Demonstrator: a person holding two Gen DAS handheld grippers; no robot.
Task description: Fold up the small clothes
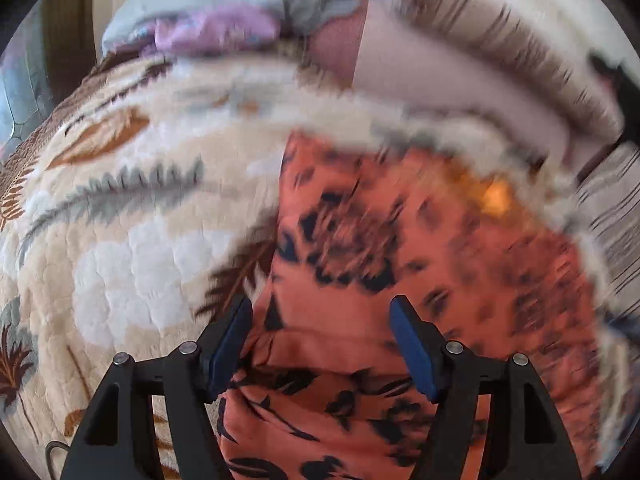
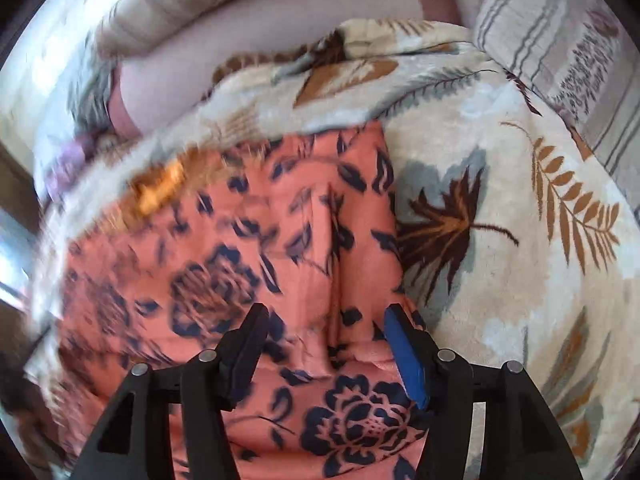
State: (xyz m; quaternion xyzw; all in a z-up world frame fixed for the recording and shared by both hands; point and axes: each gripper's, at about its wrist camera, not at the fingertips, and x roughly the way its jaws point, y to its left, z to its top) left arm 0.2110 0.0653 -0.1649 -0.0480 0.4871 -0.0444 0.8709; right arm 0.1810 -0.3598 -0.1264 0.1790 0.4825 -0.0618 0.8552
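One garment: an orange cloth with dark flower print [image 1: 360, 240] lies spread on a leaf-patterned blanket [image 1: 120, 220] over a bed, reaching to the blanket's near edge under both cameras.
Lay of the cloth: mostly flat, with a lengthwise crease [image 2: 334, 264] up its middle and a rumpled fold [image 1: 320, 364] near the left gripper.
Left gripper [image 1: 322, 344]: jaws apart, over the cloth's left edge, pads not pressing on it as far as the blur allows.
Right gripper [image 2: 326, 344]: jaws apart, over the cloth near its right edge; cloth lies below the gap, no pinch visible.
Handling, judged: light, limp and thin; it will sag and drape once lifted, and may drag on the fleecy blanket.
Where to take hold, judged: pinch an edge or corner through both layers, one gripper per side, so the fold stays even.
Risk, judged: catching blanket pile along with the cloth.
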